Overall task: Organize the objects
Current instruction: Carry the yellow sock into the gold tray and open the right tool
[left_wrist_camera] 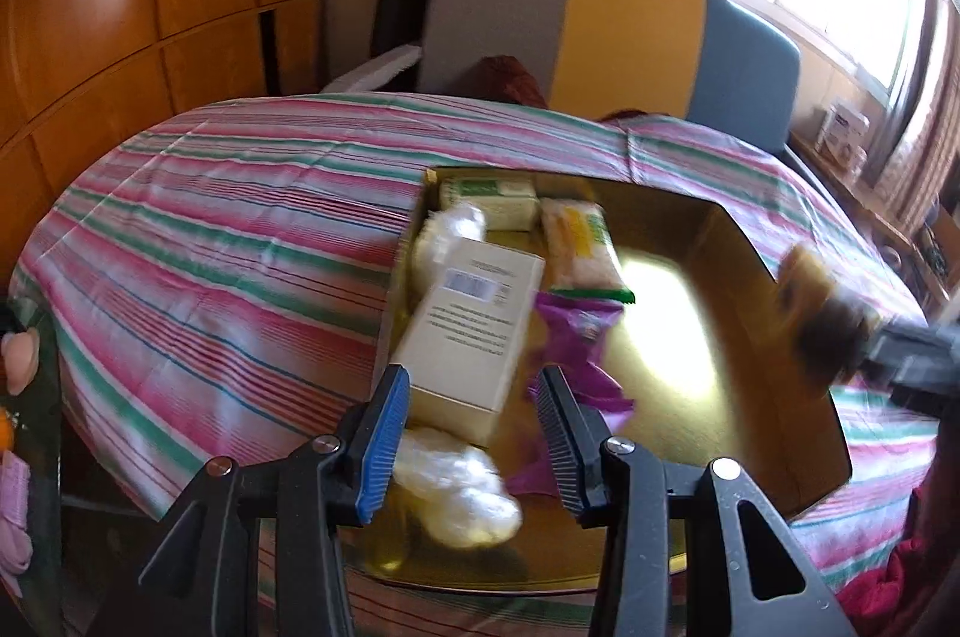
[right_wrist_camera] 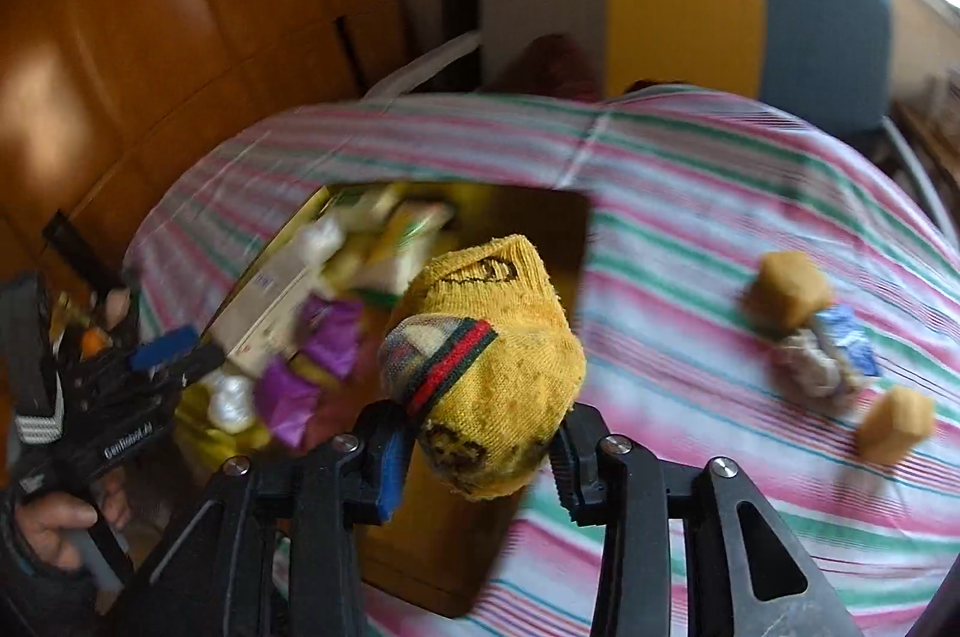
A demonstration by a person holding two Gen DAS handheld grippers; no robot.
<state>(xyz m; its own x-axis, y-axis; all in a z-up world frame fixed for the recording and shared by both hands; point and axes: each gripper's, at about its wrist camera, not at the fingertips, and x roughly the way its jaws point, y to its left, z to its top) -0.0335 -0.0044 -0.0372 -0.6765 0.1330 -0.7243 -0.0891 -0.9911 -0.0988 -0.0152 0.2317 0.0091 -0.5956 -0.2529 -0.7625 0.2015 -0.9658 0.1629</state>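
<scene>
The right gripper (right_wrist_camera: 480,451) has its fingers clenched on a rolled yellow knitted sock with a red-and-green band (right_wrist_camera: 486,367), held above the near right edge of the shiny gold cardboard box (right_wrist_camera: 576,241) on the striped worktop (right_wrist_camera: 720,193); the sock should travel well past the rim, over the bare gold floor, before the fingers let go. The left gripper (left_wrist_camera: 474,433) hovers with fingers released above the cream carton (left_wrist_camera: 474,325) and is best kept aside.

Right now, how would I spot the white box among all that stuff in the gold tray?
Find the striped tablecloth, then the shiny gold tray on it. Along the tray's left side lies the white box, flat, just ahead of the left claw. It is the only hard-edged carton there, with a barcode and printed text; its neighbours are soft wrappers and crumpled white plastic.
</scene>
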